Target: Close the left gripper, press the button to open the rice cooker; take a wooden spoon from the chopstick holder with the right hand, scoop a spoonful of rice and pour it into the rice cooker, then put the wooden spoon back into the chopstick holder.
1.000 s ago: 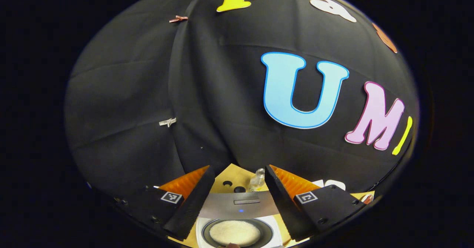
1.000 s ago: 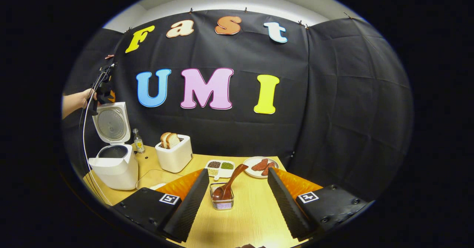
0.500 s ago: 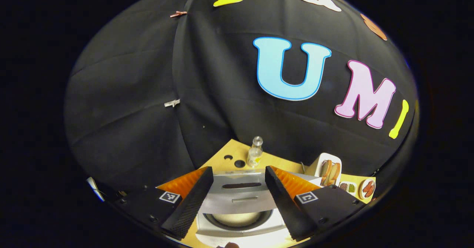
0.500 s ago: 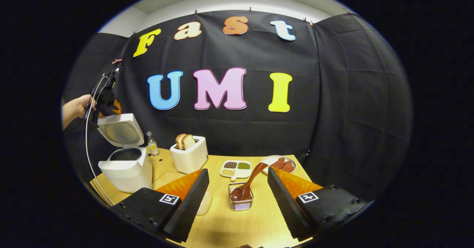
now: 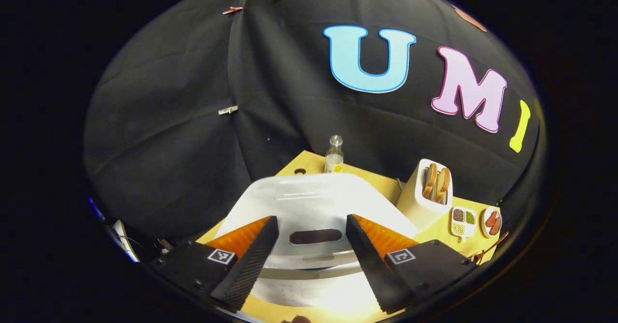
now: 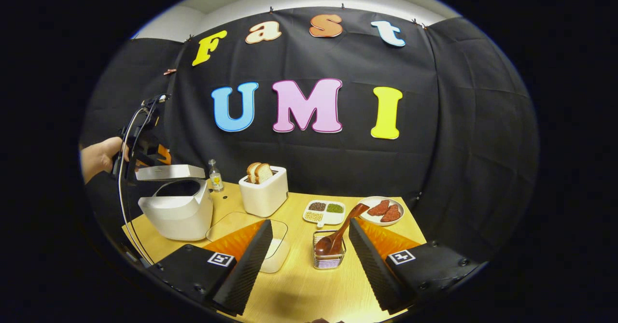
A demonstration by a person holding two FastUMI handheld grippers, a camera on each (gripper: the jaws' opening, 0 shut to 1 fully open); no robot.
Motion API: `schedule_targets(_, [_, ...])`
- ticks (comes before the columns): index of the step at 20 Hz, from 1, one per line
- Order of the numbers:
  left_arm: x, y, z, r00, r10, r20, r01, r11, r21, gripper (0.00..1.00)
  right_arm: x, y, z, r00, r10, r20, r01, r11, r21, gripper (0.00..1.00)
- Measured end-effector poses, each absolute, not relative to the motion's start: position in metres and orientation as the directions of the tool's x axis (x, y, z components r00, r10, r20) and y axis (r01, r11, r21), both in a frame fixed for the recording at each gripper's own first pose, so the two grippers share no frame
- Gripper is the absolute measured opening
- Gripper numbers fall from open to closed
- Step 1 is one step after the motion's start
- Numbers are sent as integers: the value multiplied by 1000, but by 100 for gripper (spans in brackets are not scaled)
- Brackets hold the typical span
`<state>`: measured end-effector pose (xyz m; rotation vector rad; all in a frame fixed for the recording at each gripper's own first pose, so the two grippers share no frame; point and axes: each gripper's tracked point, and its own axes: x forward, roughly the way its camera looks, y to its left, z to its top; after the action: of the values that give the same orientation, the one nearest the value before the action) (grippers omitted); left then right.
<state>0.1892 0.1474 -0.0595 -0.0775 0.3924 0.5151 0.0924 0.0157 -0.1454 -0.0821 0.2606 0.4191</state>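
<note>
The white rice cooker (image 6: pixel 176 212) stands at the table's left, its lid (image 6: pixel 170 172) lowered almost flat with a dark gap still showing beneath it. A hand (image 6: pixel 99 154) holds my left gripper (image 6: pixel 147 144) just above the lid's back edge. In the left gripper view, the left gripper (image 5: pixel 311 218) is open, its fingers straddling the lid (image 5: pixel 314 200) from above. The wooden spoon (image 6: pixel 340 229) leans in the wire chopstick holder (image 6: pixel 328 259), bowl down. My right gripper (image 6: pixel 310 222) hovers open over the table, the holder standing between and ahead of its fingers.
A glass dish (image 6: pixel 277 245) with white rice lies beside the cooker. Behind stand a toaster (image 6: pixel 264 195) with bread, a small bottle (image 6: pixel 214 174), a divided dish (image 6: pixel 324 211) of grains and a plate (image 6: pixel 381 210) of red slices. A cable hangs from the left gripper.
The cooker lid has swung from upright down to nearly flat, with the left gripper following it down. The right gripper view has shifted, so the holder sits a little farther right.
</note>
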Motion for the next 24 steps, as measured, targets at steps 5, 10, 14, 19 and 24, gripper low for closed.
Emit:
schedule_targets(5, [187, 145, -110, 785, 469, -404, -499, 866, 37, 99, 104, 9, -156, 861, 417, -292, -442, 897, -22, 100])
schedule_targets(10, [189, 143, -137, 784, 478, -397, -496, 866, 63, 100, 117, 5, -172, 836, 444, -323, -468, 884, 3, 100])
schedule_targets(14, [190, 142, -138, 792, 473, -386, -490, 870, 62, 100, 125, -5, -198, 821, 442, -362, -470, 883, 13, 100])
schedule_targets(19, [190, 141, -137, 817, 468, -337, -473, 878, 74, 100, 124, -12, -215, 817, 424, -390, -449, 893, 31, 100])
schedule_targets(24, [183, 135, -129, 857, 422, -296, -425, 903, 59, 99, 108, -17, -192, 865, 364, -346, -388, 921, -1, 99])
